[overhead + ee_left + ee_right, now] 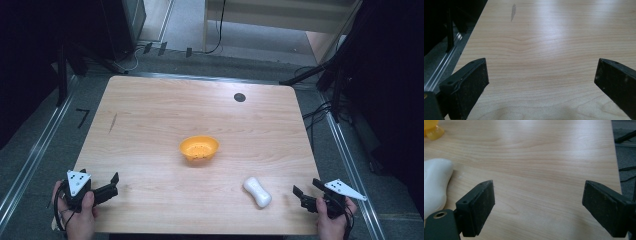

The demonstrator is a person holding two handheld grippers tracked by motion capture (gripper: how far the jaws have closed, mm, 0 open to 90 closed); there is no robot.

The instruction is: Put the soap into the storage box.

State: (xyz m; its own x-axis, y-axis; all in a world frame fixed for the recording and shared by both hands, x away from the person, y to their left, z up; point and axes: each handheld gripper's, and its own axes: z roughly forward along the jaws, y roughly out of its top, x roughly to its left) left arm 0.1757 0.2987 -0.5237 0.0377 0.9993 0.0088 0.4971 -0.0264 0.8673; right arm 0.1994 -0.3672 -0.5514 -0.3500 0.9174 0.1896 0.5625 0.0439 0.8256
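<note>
Fingers (477, 207) wide apart on the right gripper (311, 194), nothing between them, just bare wood showing through the gap. Same story on the left gripper (107, 186): its fingers (471, 85) stand spread over empty table (150, 110), holding nothing. Both hands sit at the near edge, one at each corner, well apart from each other. The white dog-bone-shaped piece (257, 191) lies flat on the table just to the left of the right gripper, near but not touching; in the right gripper view it sits beside the left finger, outside the gap. The orange bowl (199, 148) waits mid-table, farther back, and looks empty. This reads as the very start, an approach not yet made. The likely next move: swing the right gripper over the white piece, line the fingers across its narrow waist, then close.
</note>
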